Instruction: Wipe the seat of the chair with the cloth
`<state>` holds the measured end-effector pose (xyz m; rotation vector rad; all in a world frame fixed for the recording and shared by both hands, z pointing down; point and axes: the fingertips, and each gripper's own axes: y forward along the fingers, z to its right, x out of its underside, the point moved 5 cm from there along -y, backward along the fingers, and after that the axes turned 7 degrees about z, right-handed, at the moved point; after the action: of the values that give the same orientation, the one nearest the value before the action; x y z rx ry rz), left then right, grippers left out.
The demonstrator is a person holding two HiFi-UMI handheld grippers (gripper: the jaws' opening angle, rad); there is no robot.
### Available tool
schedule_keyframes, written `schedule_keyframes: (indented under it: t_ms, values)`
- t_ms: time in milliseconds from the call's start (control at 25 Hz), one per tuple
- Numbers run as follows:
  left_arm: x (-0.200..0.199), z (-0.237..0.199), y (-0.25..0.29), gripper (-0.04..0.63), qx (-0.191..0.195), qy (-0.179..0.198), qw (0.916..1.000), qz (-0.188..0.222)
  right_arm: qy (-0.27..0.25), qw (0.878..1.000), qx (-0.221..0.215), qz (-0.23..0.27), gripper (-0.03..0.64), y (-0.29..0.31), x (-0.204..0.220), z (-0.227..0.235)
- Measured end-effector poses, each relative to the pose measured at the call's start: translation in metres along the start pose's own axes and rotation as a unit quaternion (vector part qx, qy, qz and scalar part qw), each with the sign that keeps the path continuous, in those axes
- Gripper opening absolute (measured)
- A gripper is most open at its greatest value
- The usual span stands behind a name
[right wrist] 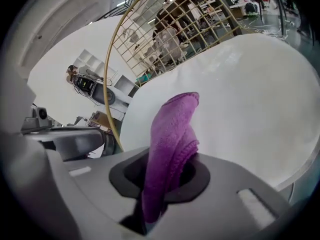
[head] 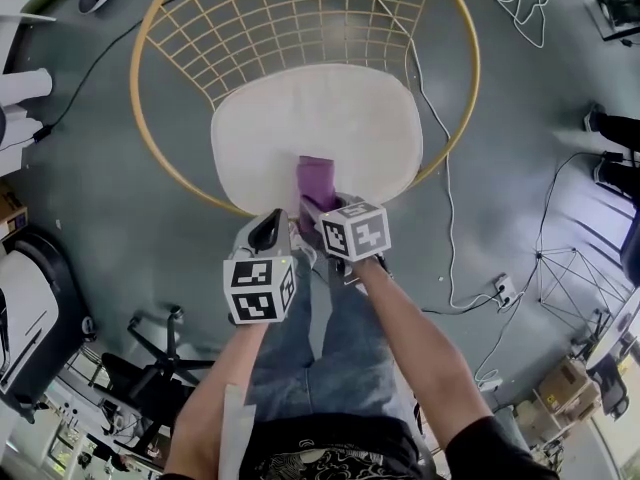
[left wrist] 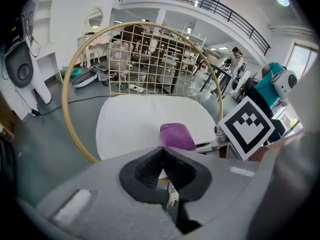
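The round chair has a white seat cushion inside a yellow wire frame. A purple cloth lies over the cushion's near edge, and my right gripper is shut on it. In the right gripper view the purple cloth runs up from between the jaws over the white seat. My left gripper hovers just left of the right one, near the seat's front edge, shut with nothing held. The left gripper view shows the cloth on the cushion ahead.
Grey floor surrounds the chair. Cables trail on the right with a power strip. A black office chair base stands at lower left, white equipment at far left. The person's legs in jeans stand below the seat.
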<state>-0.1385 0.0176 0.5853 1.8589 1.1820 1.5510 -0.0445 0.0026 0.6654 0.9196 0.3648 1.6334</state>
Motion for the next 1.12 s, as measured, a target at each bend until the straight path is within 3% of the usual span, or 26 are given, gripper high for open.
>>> schedule_keyframes:
  t_ms: [640,1120]
  values:
    - [-0.019,0.092,0.045,0.002,0.022,0.017,0.9996,-0.004,0.009,0.999,0.038,0.018,0.061,-0.083,-0.023,0.093]
    - [-0.036,0.111,0.046,0.002,0.029,0.024,0.9993,0.005,0.033,0.995,0.078,0.054,0.061,-0.122,-0.051,0.118]
